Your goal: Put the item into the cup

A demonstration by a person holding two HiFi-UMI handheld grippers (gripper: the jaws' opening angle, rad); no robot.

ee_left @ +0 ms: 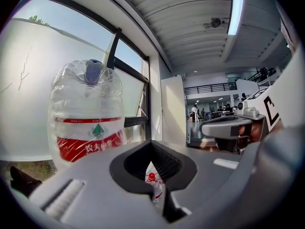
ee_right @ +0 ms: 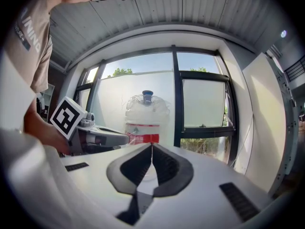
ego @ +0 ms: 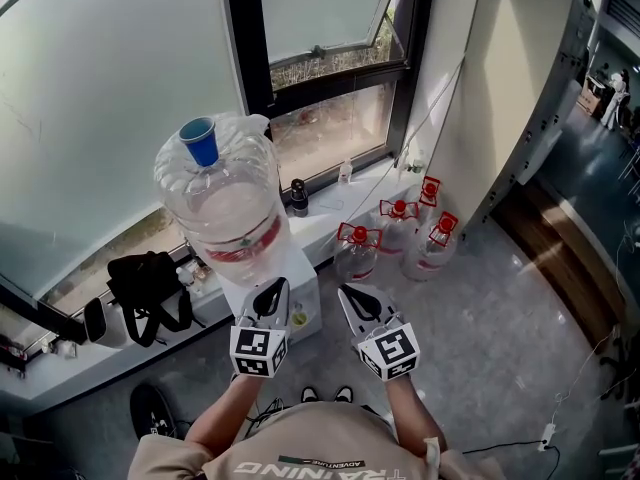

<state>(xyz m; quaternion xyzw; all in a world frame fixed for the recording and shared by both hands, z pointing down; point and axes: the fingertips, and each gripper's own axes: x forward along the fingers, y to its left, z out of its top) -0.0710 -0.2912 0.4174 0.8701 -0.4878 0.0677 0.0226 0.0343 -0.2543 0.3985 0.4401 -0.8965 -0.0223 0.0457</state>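
Both ribbed, tips together: L tongs (ego: 274, 286), R tongs (ego: 346, 292); clear jug (ego: 225, 203).

Red band (ee_left: 90, 146) on the big water jug (ee_left: 86, 113) now: white Chinese characters, 农夫 readable, the rest creased, under a small green triangle mark. Down on the person's shirt (ego: 330, 438), big letters "RAINING", the start cut off, and a tiny "ADVENTURE" beside them

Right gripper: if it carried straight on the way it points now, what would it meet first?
Most likely the large water jug, which sits dead ahead of the right gripper, fingers closed, in its own view. Nothing shows in between, though depth is unclear.
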